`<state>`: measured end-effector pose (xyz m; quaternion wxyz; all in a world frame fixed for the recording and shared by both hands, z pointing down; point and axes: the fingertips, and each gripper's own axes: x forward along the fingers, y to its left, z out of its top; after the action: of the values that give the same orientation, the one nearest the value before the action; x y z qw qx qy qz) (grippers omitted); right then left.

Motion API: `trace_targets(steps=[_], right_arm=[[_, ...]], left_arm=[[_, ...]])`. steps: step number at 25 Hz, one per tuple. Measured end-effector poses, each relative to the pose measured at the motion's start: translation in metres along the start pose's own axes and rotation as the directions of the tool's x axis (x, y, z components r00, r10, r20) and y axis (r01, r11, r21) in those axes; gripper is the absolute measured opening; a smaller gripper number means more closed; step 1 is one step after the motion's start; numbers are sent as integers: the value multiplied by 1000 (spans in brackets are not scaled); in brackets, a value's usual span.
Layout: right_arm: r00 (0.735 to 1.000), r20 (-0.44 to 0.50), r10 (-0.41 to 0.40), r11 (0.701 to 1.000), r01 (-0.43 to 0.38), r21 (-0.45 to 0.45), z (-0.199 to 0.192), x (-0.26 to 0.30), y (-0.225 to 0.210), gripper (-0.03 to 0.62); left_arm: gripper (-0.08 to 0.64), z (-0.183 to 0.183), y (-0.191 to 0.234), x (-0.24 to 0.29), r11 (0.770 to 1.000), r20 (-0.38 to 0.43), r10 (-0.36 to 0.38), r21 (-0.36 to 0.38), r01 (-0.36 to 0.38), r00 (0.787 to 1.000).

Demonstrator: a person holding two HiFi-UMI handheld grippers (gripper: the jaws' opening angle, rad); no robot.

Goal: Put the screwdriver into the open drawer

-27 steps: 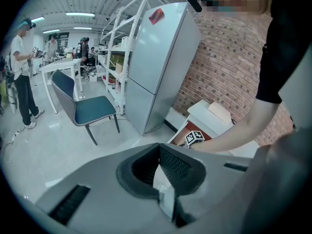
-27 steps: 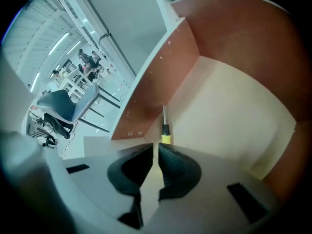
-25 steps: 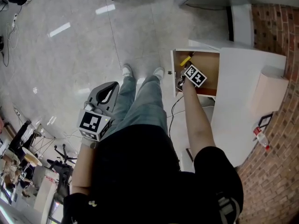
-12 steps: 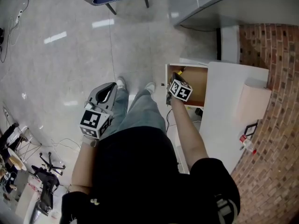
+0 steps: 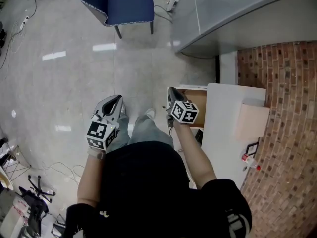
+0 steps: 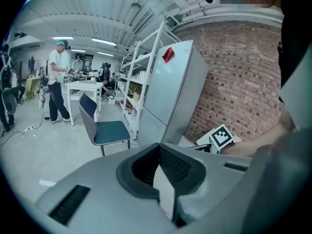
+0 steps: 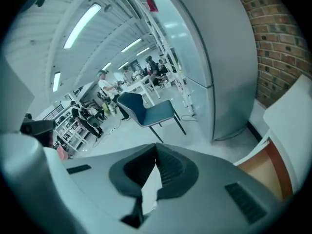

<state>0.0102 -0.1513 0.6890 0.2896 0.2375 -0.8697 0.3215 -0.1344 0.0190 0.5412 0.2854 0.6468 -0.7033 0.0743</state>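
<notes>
Beside wood-brown drawer | grey right gripper closed | left gripper closed

The left gripper and right gripper are grey, each with a black-and-white square-patterned cube. The chair is blue, the wall is red-brown brick, and the cabinet is white. The drawer is wood-brown inside. The floor is pale grey, the shirt is black, and the trousers are grey-blue.

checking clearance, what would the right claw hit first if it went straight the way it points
Probably the blue chair, roughly dead ahead of the right claw, though depth is unclear; the grey fridge stands close to its right.
</notes>
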Motion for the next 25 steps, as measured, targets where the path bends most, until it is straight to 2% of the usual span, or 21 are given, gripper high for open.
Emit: trace_targets(steps=[4, 8, 13, 18, 22, 25], right_arm=[[993, 40, 112, 992, -109, -70, 29, -30, 49, 11], [979, 75, 188, 969, -173, -175, 54, -63, 89, 11], [967, 143, 209, 934, -155, -322, 94, -105, 122, 11], [942, 238, 238, 915, -135, -380, 130, -145, 144, 11], [915, 301, 269, 894, -121, -430, 154, -177, 163, 11], [890, 361, 279, 891, -99, -443, 169, -197, 171, 11]], left_arm=[[3, 19, -3, -14, 1000, 65, -12, -7, 12, 998], [3, 37, -7, -28, 1000, 99, -7, 30, 4, 995], [3, 74, -15, -47, 999, 155, -48, 30, 44, 987], [3, 109, -14, -62, 996, 224, -71, 69, 57, 972], [3, 130, -23, -66, 990, 244, -110, 112, 85, 963], [3, 147, -32, -71, 984, 259, -141, 147, 106, 955]])
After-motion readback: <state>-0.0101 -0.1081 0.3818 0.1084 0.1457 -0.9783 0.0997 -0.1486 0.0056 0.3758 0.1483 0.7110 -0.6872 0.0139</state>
